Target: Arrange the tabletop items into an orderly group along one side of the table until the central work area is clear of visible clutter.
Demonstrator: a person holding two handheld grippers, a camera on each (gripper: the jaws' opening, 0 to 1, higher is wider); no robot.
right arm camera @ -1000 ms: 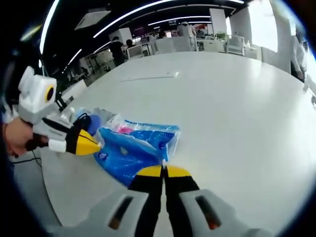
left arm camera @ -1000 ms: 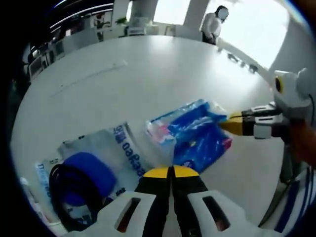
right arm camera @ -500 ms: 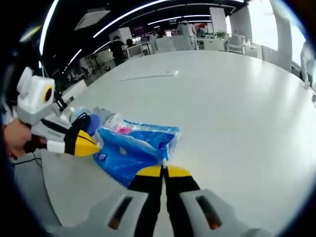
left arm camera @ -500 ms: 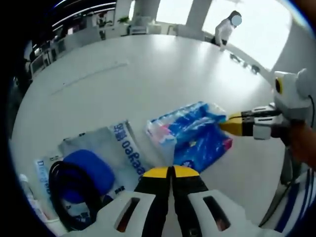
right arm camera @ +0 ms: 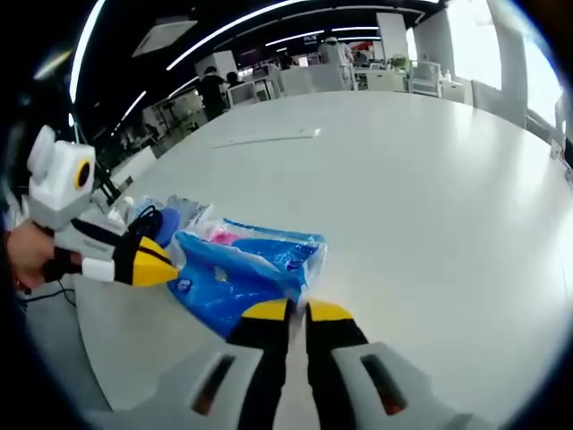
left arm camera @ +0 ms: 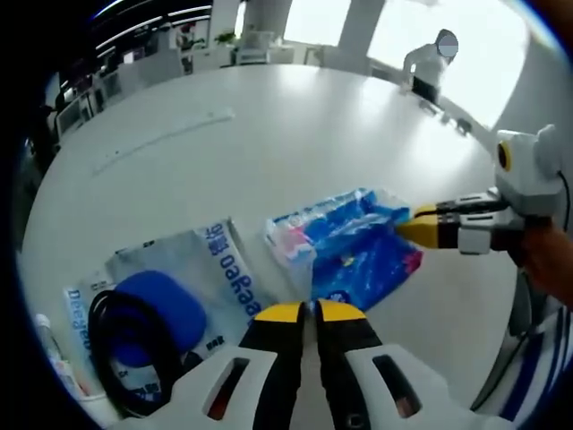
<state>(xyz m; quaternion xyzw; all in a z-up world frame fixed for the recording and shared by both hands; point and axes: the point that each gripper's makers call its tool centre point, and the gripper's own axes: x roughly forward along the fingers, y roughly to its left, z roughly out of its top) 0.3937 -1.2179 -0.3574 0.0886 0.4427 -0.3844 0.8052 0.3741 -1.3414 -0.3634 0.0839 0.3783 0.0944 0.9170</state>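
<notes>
Claws: left (left arm camera: 309, 311) and right (right arm camera: 288, 310) each stood a crack apart at the blue pack's (left arm camera: 358, 242) edges, gripping nothing, apparently releasing it beside the pouch (left arm camera: 201, 269) to group items on the worktop (left arm camera: 269, 125).

white table (left arm camera: 295, 134), bright windows (left arm camera: 309, 18), ceiling lights (right arm camera: 269, 13)

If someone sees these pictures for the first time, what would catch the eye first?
Probably the bright blue packet in the middle of the big white table, with the yellow-tipped left gripper and right gripper at its opposite ends. Beside it, in the left gripper view, a blue pouch with a black cable lies on a clear bag.
</notes>
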